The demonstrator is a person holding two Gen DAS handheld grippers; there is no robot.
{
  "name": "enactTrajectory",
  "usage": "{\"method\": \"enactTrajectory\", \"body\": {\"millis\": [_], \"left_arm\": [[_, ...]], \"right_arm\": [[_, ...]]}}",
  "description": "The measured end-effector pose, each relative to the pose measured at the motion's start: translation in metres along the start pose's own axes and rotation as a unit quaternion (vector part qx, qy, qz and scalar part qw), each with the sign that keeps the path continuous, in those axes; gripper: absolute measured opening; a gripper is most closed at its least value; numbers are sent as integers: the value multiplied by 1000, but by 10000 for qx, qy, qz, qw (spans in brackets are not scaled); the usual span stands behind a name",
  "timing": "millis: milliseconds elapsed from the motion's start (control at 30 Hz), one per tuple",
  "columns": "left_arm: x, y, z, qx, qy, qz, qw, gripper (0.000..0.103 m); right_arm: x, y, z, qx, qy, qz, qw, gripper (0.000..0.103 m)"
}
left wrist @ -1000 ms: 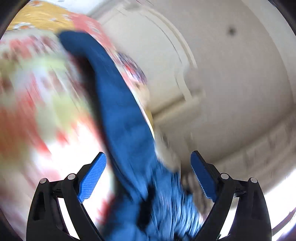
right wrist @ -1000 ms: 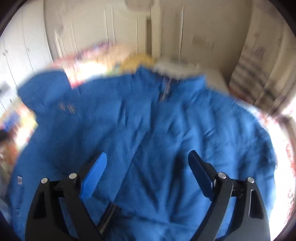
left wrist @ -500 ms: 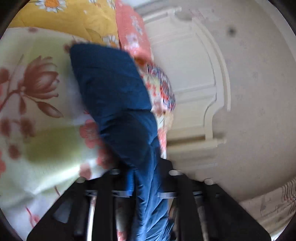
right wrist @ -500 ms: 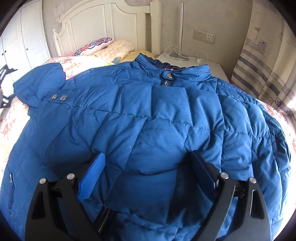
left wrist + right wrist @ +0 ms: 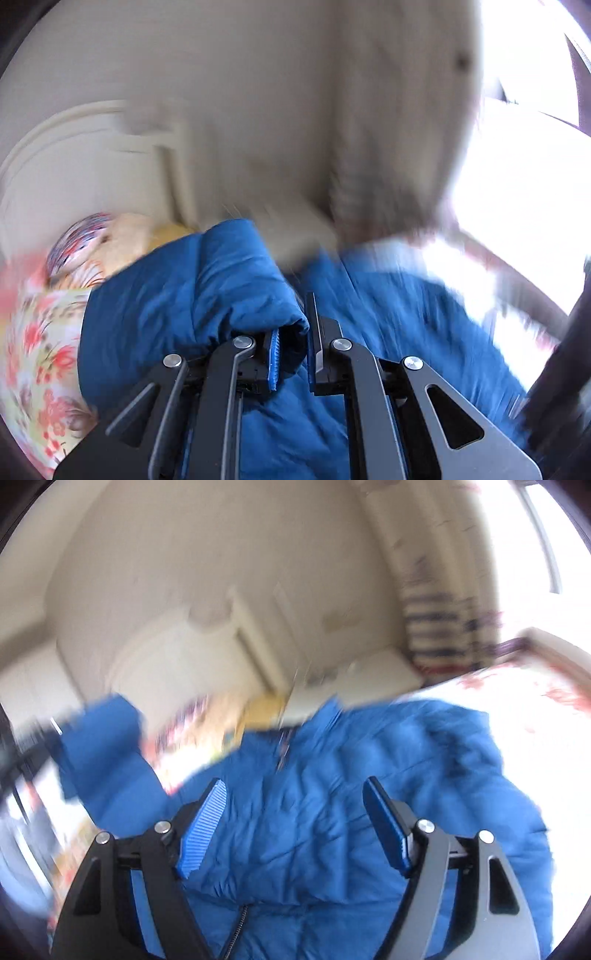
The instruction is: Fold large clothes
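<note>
A large blue quilted jacket (image 5: 332, 805) lies spread on the bed, collar toward the headboard. My left gripper (image 5: 293, 343) is shut on the cuff end of the jacket's sleeve (image 5: 207, 288), which is lifted and bunched over the jacket body (image 5: 399, 317). In the right wrist view that raised sleeve (image 5: 103, 746) shows at the left. My right gripper (image 5: 295, 830) hovers above the jacket's front, its jaws closing but still wide apart, with the fabric below them and nothing pinched. Both views are motion-blurred.
A floral bedsheet (image 5: 40, 354) covers the bed, with pillows (image 5: 107, 240) by the white headboard (image 5: 177, 664). A white nightstand (image 5: 369, 675) and striped curtain (image 5: 436, 627) stand at the far right. A bright window (image 5: 524, 184) is on the right.
My left gripper closed on the sleeve cuff and carried it up and over toward the jacket body. The right gripper rose, tilted, and its jaws narrowed a little.
</note>
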State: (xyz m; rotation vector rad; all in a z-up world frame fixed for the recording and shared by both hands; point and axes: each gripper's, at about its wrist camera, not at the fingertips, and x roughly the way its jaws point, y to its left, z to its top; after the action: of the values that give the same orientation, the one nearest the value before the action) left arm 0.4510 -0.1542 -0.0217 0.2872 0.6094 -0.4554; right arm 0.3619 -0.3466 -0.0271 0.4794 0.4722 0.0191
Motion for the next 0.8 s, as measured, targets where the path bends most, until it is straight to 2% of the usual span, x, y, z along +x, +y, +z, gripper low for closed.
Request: {"method": "enactTrajectory", "body": {"millis": [33,100,133,200,267,333,467,533,600,633,667,700,733,800], "left_arm": [[29,-30,-14,399,506,-35,9979,19],[68,-64,-43,848,1263,-117,9883,28],[82,-79,-61,1177,1336,205,9838,29],[74,-97,-78,1554,1003,522,9814,31],[68,-92,-77,1504,1013,468,9823,40],[54,-81,-76,1384,970,446,9846,75],[-9,-77,-77,1336,403,251,9899,84],[-51,-62,-82,812,-37,-114,9966,87],[-72,-34,-88,210,-272,-226,9992,87],[-81,-10,-94,-284,-356,-222,9987,87],[-85,27,-107,-1033,-361,-58,9940,87],[-82,45,-110,-1449,-293,138,9889,87],[-76,78,-125,-2132,-89,396,9762,87],[-62,109,-139,-2725,171,309,9615,86]], "right_arm": [[-12,-5,3,28,-105,-47,9999,76],[-36,-18,6,16,-248,-222,9994,76],[-48,-26,5,5,-266,-350,9990,76],[-65,-40,2,38,-217,-492,9985,76],[-82,-58,-4,93,-150,-647,9977,76],[-93,-73,-11,154,-118,-754,9970,76],[-97,-92,-17,465,-56,-768,9959,76],[-90,-88,-19,433,26,-683,9967,76],[-82,-76,-23,242,186,-544,9981,76],[-77,-68,-24,133,260,-496,9983,76],[-71,-60,-25,-23,370,-437,9984,76],[-63,-50,-26,-201,473,-382,9979,76],[-55,-36,-28,-446,571,-321,9969,76],[-34,-3,-33,-1028,848,-170,9909,76]]}}
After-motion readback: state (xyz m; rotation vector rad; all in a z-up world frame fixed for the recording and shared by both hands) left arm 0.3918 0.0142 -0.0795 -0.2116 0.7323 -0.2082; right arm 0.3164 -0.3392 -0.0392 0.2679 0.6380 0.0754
